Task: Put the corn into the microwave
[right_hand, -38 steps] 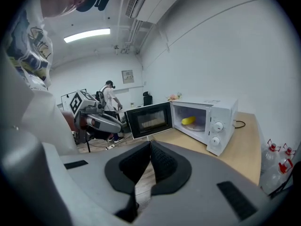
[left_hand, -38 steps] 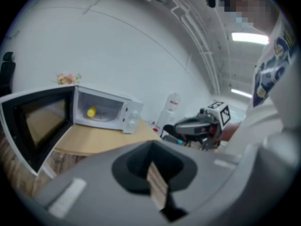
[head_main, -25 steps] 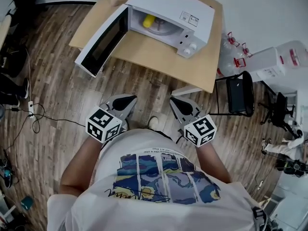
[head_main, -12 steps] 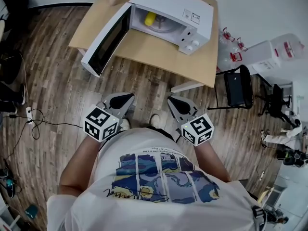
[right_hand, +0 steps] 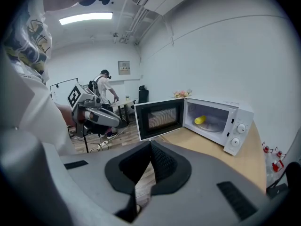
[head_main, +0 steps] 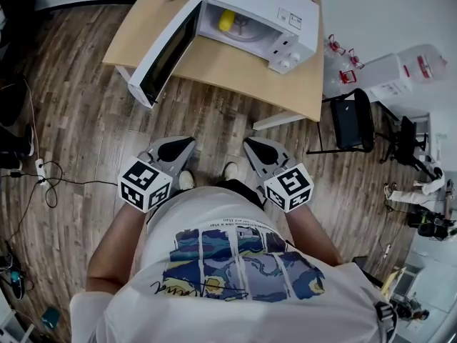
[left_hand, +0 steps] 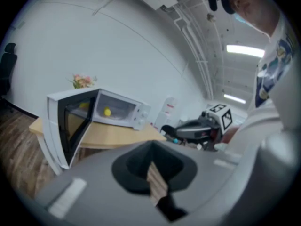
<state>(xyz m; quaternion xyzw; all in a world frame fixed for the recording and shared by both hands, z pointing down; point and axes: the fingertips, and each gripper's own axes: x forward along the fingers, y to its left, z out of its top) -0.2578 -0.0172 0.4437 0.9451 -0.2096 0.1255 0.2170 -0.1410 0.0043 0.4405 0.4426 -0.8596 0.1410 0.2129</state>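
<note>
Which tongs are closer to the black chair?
Right. The right tongs are apart from the black chair but on its side; the left tongs lie farther, beyond them.

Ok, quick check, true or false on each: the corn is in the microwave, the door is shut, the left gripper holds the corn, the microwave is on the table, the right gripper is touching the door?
1. The corn lies inside the microwave. True.
2. The door is shut. False: it stands wide open.
3. The left gripper holds the corn. False: its jaws are shut on nothing.
4. The microwave stands on the table. True.
5. The right gripper touches the door. False: it is held close to the person's body, over the floor, well short of the table, and is also shut and empty.
</note>
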